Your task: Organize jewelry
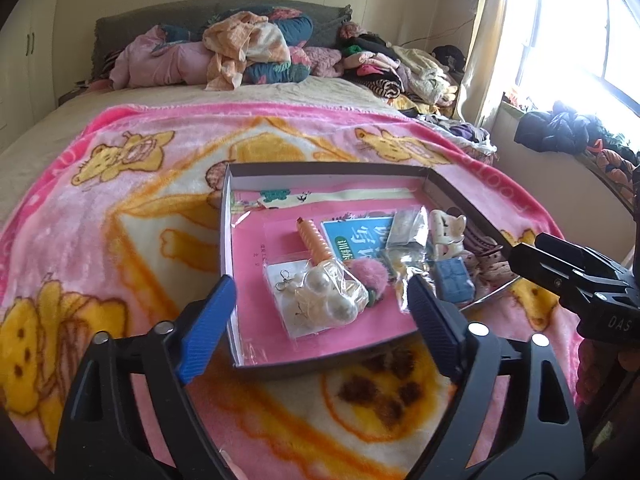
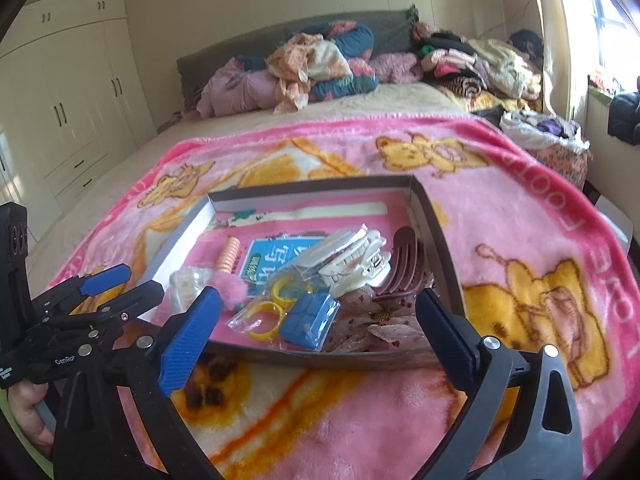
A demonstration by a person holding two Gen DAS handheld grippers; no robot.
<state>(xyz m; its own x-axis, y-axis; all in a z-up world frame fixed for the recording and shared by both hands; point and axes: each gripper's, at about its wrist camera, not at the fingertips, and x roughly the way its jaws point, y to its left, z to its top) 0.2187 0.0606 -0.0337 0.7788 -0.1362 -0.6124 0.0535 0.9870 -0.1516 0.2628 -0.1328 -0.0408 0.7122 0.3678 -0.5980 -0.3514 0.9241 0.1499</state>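
A shallow cardboard tray [image 1: 225, 240] [image 2: 436, 236] lies on the pink blanket and holds jewelry. In it are a bag of pearl earrings [image 1: 320, 300], an orange spiral hair tie [image 1: 314, 242] [image 2: 229, 258], a pink pompom [image 1: 368, 276] [image 2: 232, 290], a blue box [image 1: 454, 280] [image 2: 310, 314], a white claw clip [image 1: 446, 226] [image 2: 360, 266], a brown claw clip [image 2: 402, 270] and bagged yellow rings [image 2: 272, 304]. My left gripper [image 1: 322, 328] is open and empty above the tray's near edge. My right gripper [image 2: 316, 332] is open and empty over the near right part.
The pink cartoon blanket [image 1: 120, 208] [image 2: 520, 220] covers the bed. Piled clothes and bedding [image 1: 248, 48] [image 2: 320, 64] lie by the headboard. A window [image 1: 580, 40] is to the right, wardrobes [image 2: 72, 92] to the left.
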